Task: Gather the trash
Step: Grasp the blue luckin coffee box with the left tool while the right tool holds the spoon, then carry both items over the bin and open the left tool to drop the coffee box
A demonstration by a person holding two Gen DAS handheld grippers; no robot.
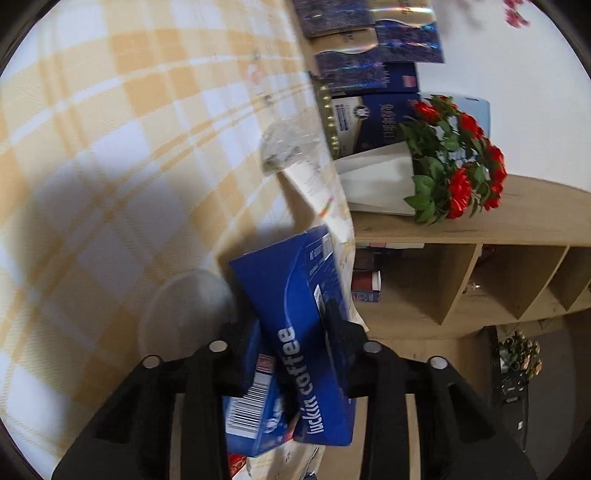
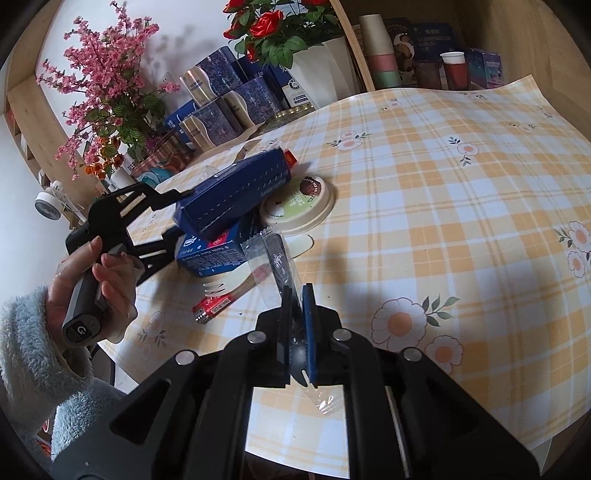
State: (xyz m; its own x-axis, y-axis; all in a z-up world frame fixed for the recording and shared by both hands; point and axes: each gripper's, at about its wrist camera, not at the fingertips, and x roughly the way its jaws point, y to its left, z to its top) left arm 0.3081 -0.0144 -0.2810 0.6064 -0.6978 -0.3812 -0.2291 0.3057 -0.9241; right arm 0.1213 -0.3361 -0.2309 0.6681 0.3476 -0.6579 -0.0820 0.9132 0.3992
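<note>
Left claw (image 2: 184,206) clamps the glossy blue carton (image 1: 306,332); right claw (image 2: 297,332) pinches crinkly clear wrapper (image 2: 273,258) above the checked desk (image 2: 443,221).

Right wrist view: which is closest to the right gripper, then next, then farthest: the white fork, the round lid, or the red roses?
1. White fork: nearest, on the table just ahead and left of the right gripper.
2. Round lid: farther up the table, mid-cloth.
3. Red roses: farthest, past the table's far edge, at the top.
</note>
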